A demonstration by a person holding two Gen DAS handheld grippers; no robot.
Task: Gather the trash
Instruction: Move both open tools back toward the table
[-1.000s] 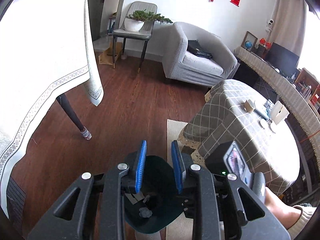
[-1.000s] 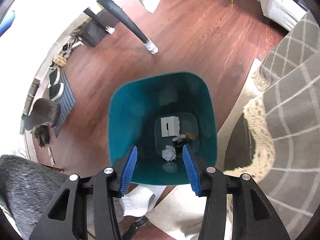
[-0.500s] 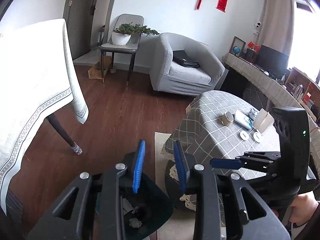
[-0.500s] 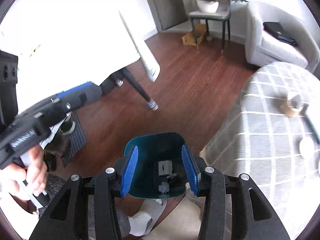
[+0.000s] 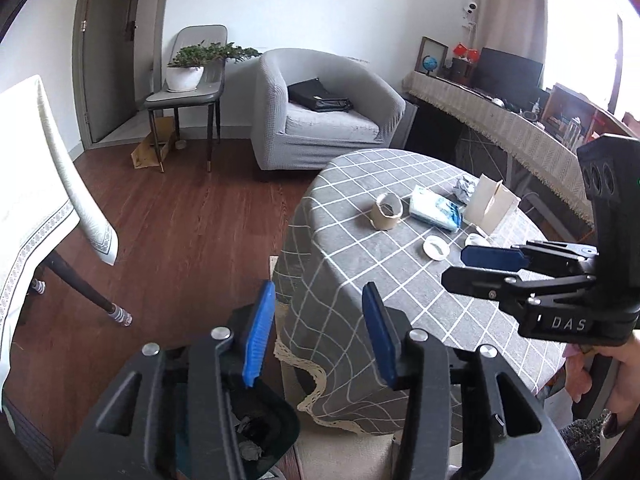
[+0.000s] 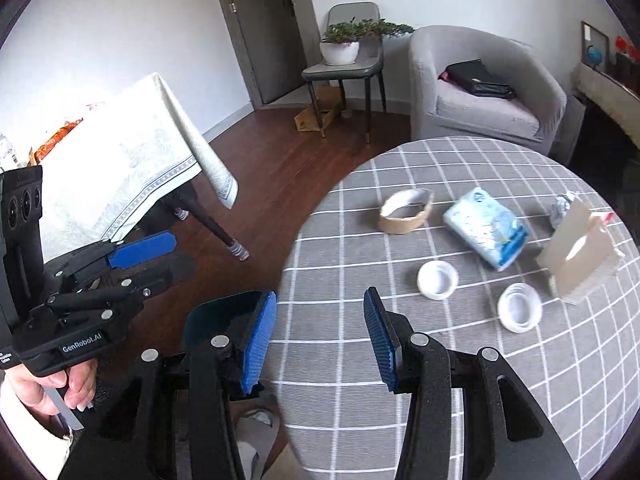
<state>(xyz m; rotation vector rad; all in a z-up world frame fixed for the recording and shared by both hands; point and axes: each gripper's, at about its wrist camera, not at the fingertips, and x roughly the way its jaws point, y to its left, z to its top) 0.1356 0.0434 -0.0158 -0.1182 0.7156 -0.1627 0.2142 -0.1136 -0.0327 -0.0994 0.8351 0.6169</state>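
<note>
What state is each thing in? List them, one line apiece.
Left hand-held gripper: open, empty.
Right hand-held gripper: open, empty, over the table's edge.
Bin: on the floor, uncovered, trash inside.
Tape roll: lying flat on the table.
Two white lids: on the table.
Tissue pack: lying flat.
Paper bag: upright, open.
Foil ball: crumpled.

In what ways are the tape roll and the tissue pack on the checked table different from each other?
The tape roll is a brown cardboard ring with a hollow centre; the tissue pack is a solid, soft block, white and blue. The tape roll is plain, while the tissue pack carries printed patterns. The tape roll lies nearer the table edge, the tissue pack further in. Both lie untouched on the cloth, side by side.
</note>
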